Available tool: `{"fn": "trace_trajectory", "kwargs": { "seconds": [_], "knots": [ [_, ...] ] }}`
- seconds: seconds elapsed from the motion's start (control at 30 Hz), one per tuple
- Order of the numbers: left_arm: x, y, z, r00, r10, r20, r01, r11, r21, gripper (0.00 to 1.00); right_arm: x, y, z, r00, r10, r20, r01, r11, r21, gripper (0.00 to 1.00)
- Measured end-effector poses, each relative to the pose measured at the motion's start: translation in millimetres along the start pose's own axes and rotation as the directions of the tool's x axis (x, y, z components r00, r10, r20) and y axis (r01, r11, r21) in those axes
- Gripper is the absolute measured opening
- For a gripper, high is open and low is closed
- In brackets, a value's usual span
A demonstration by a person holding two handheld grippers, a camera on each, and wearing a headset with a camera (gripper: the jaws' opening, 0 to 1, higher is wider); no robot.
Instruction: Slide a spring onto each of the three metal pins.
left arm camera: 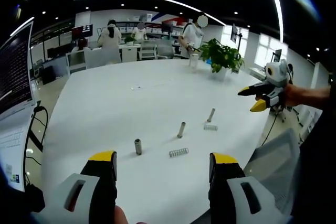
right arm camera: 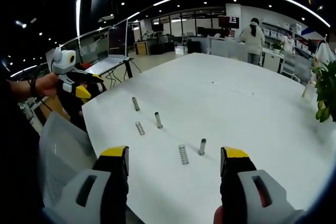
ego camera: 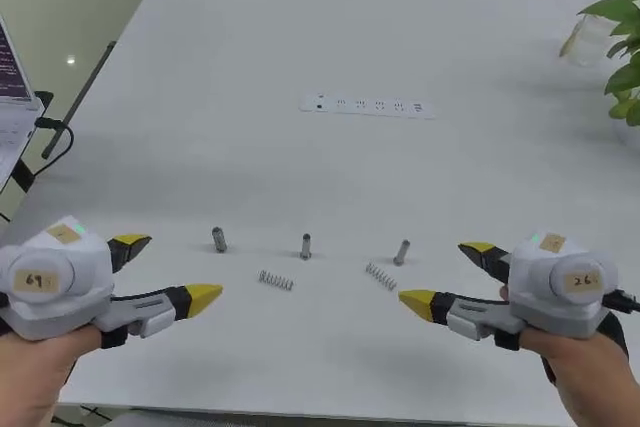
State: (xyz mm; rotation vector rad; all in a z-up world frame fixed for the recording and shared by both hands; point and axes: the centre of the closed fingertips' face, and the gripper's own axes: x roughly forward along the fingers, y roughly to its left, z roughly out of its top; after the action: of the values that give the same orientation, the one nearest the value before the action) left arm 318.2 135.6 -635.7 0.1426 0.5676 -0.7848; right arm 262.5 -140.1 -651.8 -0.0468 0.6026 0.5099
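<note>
White table [ego camera: 330,37], matte, with a power strip [ego camera: 368,106] lying well beyond the work. Your left gripper [ego camera: 170,268] and right gripper [ego camera: 448,274] hover over the near edge, jaws of both spread wide, nothing held. Three metal pins stand upright in a row between them: left pin [ego camera: 219,239], middle pin [ego camera: 306,246], right pin [ego camera: 402,252]. The left pin looks thicker and ribbed, possibly sleeved already; too small to confirm. Two loose springs lie flat just in front of the row: first spring [ego camera: 276,280] between the left and middle pins, second spring [ego camera: 381,276] just beside the right pin. Judgement: the springs are light, thin-wired, soft along their axis, apt to roll or flick from hard jaws. Pinch across the mid-length coils, gently, leaving one end free for the pin top. The pins look free-standing, so press straight down or you may tip them.
</note>
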Motion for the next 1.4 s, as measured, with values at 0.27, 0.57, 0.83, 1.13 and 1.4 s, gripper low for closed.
{"fn": "trace_trajectory", "kwargs": {
  "seconds": [0.27, 0.57, 0.83, 1.13, 1.4],
  "knots": [
    [5.3, 2.1, 4.2, 0.9999, -0.012, -0.007, 0.012, 1.000, 0.019, 0.68, -0.7, 3.9, -4.0, 0.9999, 0.005, -0.013, -0.005, 1.000, 0.013, 0.74],
    [14.7, 0.0, 6.8, 0.9990, -0.041, -0.019, 0.042, 0.998, 0.041, 0.68, -0.7, 10.9, -7.8, 0.9993, 0.013, -0.035, -0.013, 1.000, 0.008, 0.77],
    [25.4, -5.4, 6.2, 0.9952, -0.085, -0.049, 0.089, 0.992, 0.092, 0.67, -1.7, 12.9, -6.4, 0.9995, 0.009, -0.032, -0.008, 1.000, 0.015, 0.77],
    [41.0, -11.8, 2.6, 0.9838, -0.136, -0.117, 0.157, 0.968, 0.194, 0.65, -6.7, 19.0, -7.3, 0.9993, 0.014, -0.035, -0.014, 1.000, 0.015, 0.76],
    [56.2, -13.8, 1.9, 0.9704, -0.174, -0.167, 0.214, 0.941, 0.261, 0.65, -13.5, 20.9, -12.1, 0.9991, 0.006, -0.041, -0.005, 1.000, 0.023, 0.75]
  ]
}}
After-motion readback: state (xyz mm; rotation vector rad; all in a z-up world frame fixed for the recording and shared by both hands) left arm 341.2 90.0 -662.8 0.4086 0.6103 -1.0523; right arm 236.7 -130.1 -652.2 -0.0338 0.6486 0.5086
